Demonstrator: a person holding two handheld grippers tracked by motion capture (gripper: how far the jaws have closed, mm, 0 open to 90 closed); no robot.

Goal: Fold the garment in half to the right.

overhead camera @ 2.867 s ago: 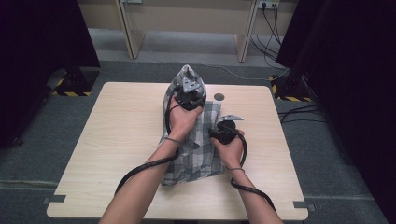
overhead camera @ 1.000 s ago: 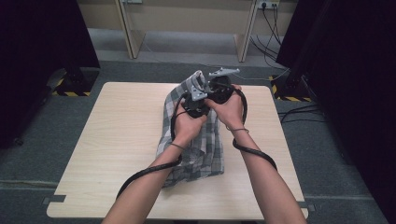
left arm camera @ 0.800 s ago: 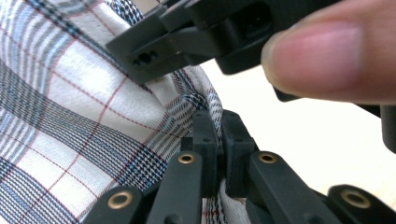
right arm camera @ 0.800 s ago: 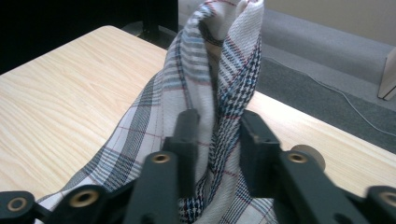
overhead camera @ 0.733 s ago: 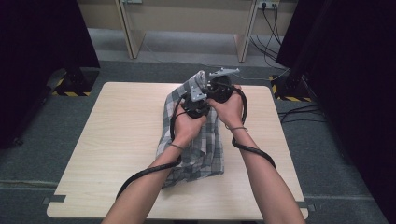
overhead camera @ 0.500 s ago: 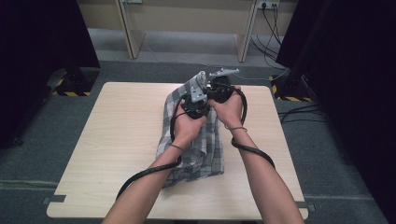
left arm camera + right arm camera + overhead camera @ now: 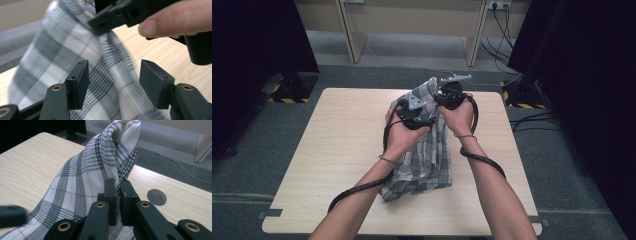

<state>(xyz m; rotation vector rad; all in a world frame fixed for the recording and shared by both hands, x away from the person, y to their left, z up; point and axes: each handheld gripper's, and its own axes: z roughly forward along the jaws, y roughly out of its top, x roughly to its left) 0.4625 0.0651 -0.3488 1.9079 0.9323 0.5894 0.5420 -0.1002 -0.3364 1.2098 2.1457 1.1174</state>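
The checked cloth (image 7: 427,150) lies on the wooden worktop (image 7: 337,145), right of centre. Its near portion rests flat on the surface; its far end is raised off the worktop and gathered into a peak between the two grippers.

The right gripper (image 7: 118,195) has its jaws closed on a gathered fold of the cloth. In the right gripper view the fabric passes between the two jaw faces and rises above them to a bunched tip.

The left gripper (image 7: 112,82) has its jaws apart. In the left gripper view the cloth hangs in the gap between them and just beyond; contact with either jaw face cannot be determined. The right gripper and a fingertip (image 7: 160,23) appear above, pinching the same fold.

In the high view both grippers sit close together at the far middle of the worktop. A round grey insert (image 7: 156,197) is set in the worktop beside the cloth.
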